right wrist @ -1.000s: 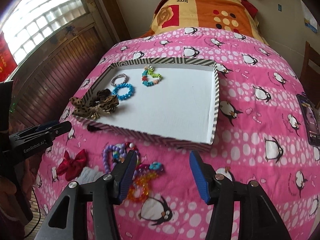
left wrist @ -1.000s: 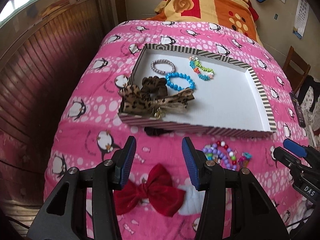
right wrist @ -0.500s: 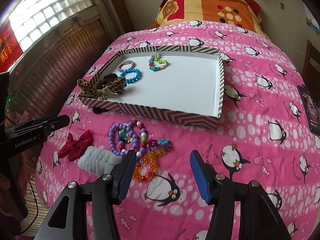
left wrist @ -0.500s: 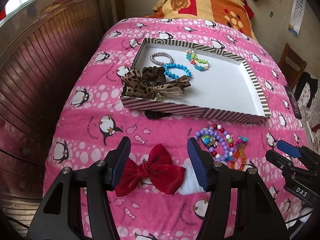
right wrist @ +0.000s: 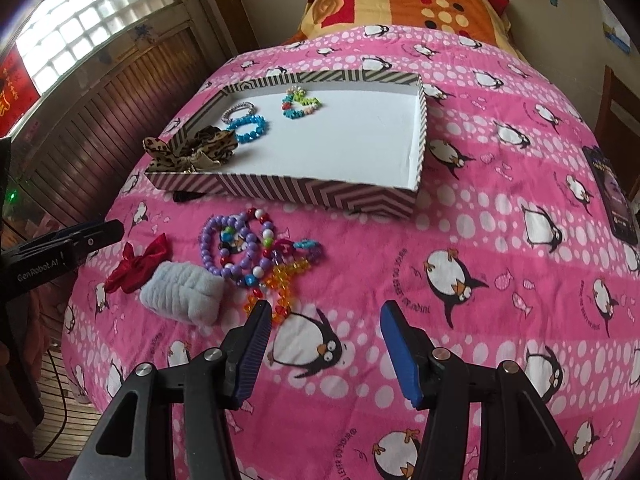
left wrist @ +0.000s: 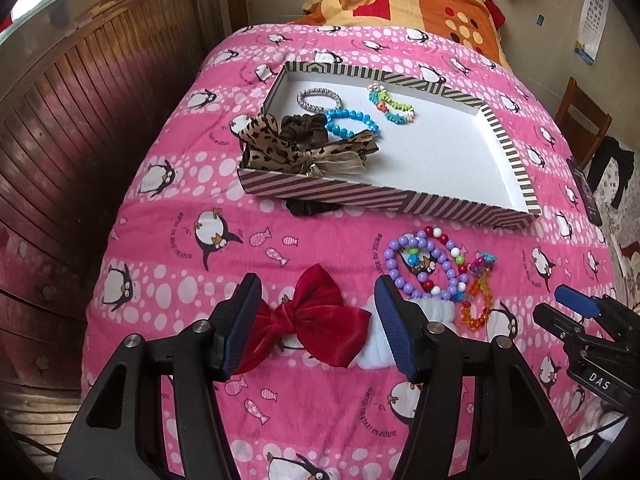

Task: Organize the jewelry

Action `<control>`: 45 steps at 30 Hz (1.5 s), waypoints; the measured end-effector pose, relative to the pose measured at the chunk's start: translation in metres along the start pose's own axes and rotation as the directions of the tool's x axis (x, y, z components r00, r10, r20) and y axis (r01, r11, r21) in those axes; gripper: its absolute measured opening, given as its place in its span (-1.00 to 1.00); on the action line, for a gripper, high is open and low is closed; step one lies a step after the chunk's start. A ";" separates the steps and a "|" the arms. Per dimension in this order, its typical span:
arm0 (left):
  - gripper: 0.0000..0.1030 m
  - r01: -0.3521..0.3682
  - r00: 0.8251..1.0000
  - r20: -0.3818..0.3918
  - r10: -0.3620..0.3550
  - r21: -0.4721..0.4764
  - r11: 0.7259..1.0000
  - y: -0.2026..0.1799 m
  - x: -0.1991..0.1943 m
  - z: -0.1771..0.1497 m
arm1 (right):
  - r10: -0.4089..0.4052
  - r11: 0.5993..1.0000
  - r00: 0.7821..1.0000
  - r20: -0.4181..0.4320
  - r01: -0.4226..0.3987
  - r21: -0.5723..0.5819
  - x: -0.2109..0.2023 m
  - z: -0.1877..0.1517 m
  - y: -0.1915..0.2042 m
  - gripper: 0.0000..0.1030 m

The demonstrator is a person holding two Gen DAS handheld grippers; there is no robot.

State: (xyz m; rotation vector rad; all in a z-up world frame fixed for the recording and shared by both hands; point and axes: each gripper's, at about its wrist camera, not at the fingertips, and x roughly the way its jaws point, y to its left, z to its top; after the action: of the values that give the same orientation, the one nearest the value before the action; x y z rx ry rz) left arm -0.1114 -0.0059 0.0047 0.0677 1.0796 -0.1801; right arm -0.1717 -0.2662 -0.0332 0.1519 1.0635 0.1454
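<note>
Left wrist view: the striped tray holds a leopard bow, a brown scrunchie, a silver bracelet, a blue bead bracelet and a multicoloured one. The left gripper stands wide, empty, over the red bow on the pink penguin blanket; purple beads lie just beside. Right wrist view: the same tray, far right half bare. The right gripper gapes, gripping nothing, near the orange beads and white scrunchie; a phone rests at the blanket's edge.

Black hand-held gripper, blue pads
</note>
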 end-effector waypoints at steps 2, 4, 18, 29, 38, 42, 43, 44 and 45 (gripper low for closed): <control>0.14 0.011 1.000 -0.010 -0.011 -0.011 1.000 0.003 0.002 -0.002 | -0.002 1.000 1.000 -0.006 0.002 0.002 0.001 -0.002 -0.002 0.05; 0.14 0.023 0.999 -0.023 -0.024 -0.023 0.999 0.006 0.004 -0.003 | -0.005 1.000 1.000 -0.009 0.005 0.003 0.002 -0.004 -0.003 0.05; 0.14 0.061 0.995 -0.080 -0.067 -0.072 0.996 0.008 0.022 -0.002 | 0.041 0.999 0.999 -0.033 -0.042 -0.018 0.021 -0.002 0.002 0.05; 0.14 0.069 0.991 -0.108 -0.075 -0.059 0.996 -0.003 0.040 0.006 | 0.077 0.995 0.997 -0.033 -0.079 -0.066 0.040 0.006 0.016 -0.03; 0.14 0.116 0.982 -0.141 -0.125 -0.071 0.991 0.005 0.038 0.007 | 0.088 0.992 0.995 -0.047 -0.092 -0.090 0.051 0.012 0.022 -0.08; 0.14 0.217 0.959 -0.178 -0.219 -0.035 0.976 -0.004 0.028 -0.003 | 0.096 0.991 0.993 -0.062 -0.102 -0.089 0.059 0.013 0.021 -0.18; 0.15 0.232 0.955 -0.186 -0.232 -0.019 0.972 -0.009 0.026 -0.006 | 0.098 0.991 0.993 -0.064 -0.104 -0.090 0.060 0.013 0.021 -0.24; 0.21 0.237 0.953 -0.191 -0.234 -0.007 0.971 -0.012 0.025 -0.008 | 0.098 0.990 0.993 -0.067 -0.104 -0.092 0.062 0.013 0.021 -0.34; 0.25 0.240 0.952 -0.199 -0.234 0.010 0.971 -0.016 0.024 -0.011 | 0.098 0.990 0.993 -0.070 -0.105 -0.099 0.065 0.014 0.021 -0.42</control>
State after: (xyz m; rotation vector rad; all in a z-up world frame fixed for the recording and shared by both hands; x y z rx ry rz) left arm -0.1131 -0.0229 -0.0215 -0.0149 1.2818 -0.4154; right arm -0.1292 -0.2337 -0.0777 0.1087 1.1105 0.2982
